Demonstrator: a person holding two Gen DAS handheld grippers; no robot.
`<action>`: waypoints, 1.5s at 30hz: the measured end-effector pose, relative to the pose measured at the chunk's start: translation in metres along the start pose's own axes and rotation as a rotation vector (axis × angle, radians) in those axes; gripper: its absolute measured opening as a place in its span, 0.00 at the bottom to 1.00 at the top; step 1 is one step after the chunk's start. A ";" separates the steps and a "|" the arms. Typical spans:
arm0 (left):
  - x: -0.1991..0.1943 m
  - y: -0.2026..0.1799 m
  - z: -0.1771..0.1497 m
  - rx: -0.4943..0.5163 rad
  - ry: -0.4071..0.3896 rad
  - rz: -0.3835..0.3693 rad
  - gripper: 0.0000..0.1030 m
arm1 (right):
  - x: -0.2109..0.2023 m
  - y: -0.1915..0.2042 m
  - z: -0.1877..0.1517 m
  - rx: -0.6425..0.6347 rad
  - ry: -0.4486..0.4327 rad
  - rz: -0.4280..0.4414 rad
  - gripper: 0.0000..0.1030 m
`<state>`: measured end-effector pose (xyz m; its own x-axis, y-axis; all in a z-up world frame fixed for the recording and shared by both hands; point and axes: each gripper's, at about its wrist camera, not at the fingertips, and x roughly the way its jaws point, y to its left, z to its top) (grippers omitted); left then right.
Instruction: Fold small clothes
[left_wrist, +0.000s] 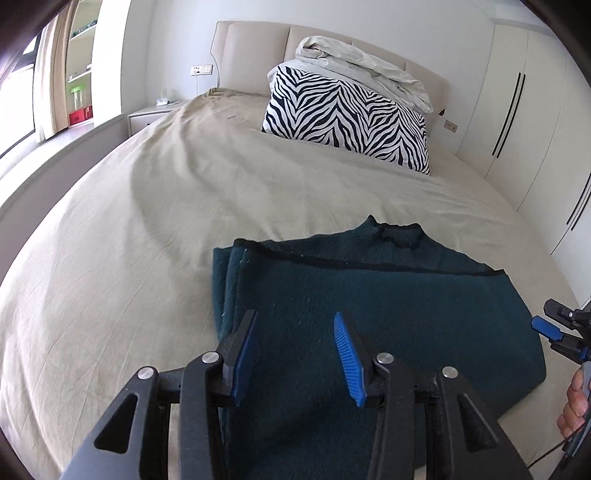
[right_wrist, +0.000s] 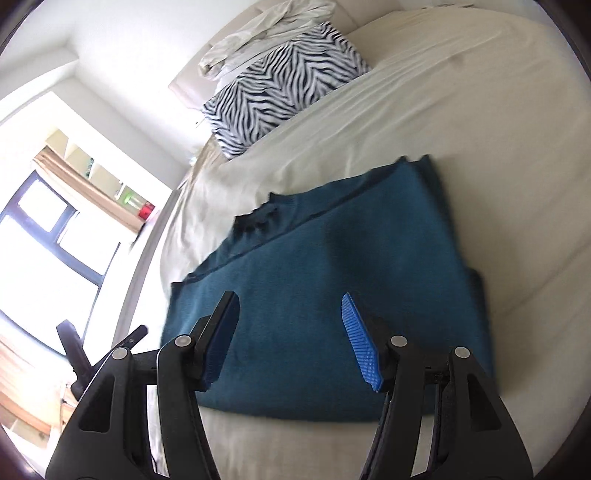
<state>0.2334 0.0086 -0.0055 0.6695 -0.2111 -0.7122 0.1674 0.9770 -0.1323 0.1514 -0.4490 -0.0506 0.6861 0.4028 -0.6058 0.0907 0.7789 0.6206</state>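
Observation:
A dark teal knit sweater (left_wrist: 369, 302) lies folded flat on the beige bed sheet (left_wrist: 147, 221), its collar toward the headboard. My left gripper (left_wrist: 295, 321) is open and empty, hovering just above the sweater's near left part. My right gripper (right_wrist: 290, 302) is open and empty above the sweater (right_wrist: 332, 277) in the right wrist view. The right gripper also shows at the right edge of the left wrist view (left_wrist: 554, 328), beside the sweater's right edge. Part of the left gripper shows in the right wrist view at the left (right_wrist: 74, 354).
A zebra-print pillow (left_wrist: 347, 118) with a crumpled white duvet (left_wrist: 362, 70) on top leans against the headboard. A nightstand (left_wrist: 147, 114) stands left of the bed. White wardrobe doors (left_wrist: 517, 110) line the right wall. A window (right_wrist: 44, 240) is on the left.

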 end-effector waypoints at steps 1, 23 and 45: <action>0.013 -0.007 0.007 0.026 0.002 0.017 0.45 | 0.019 0.011 0.003 0.002 0.016 0.022 0.56; 0.101 0.009 0.002 0.036 0.024 0.035 0.60 | 0.076 -0.116 0.063 0.366 -0.201 -0.025 0.20; 0.098 0.005 -0.002 0.049 0.012 0.044 0.62 | 0.083 -0.014 -0.082 0.220 0.154 0.199 0.24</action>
<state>0.2986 -0.0069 -0.0776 0.6680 -0.1671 -0.7252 0.1732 0.9826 -0.0668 0.1478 -0.3874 -0.1501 0.5902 0.6179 -0.5195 0.1309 0.5618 0.8169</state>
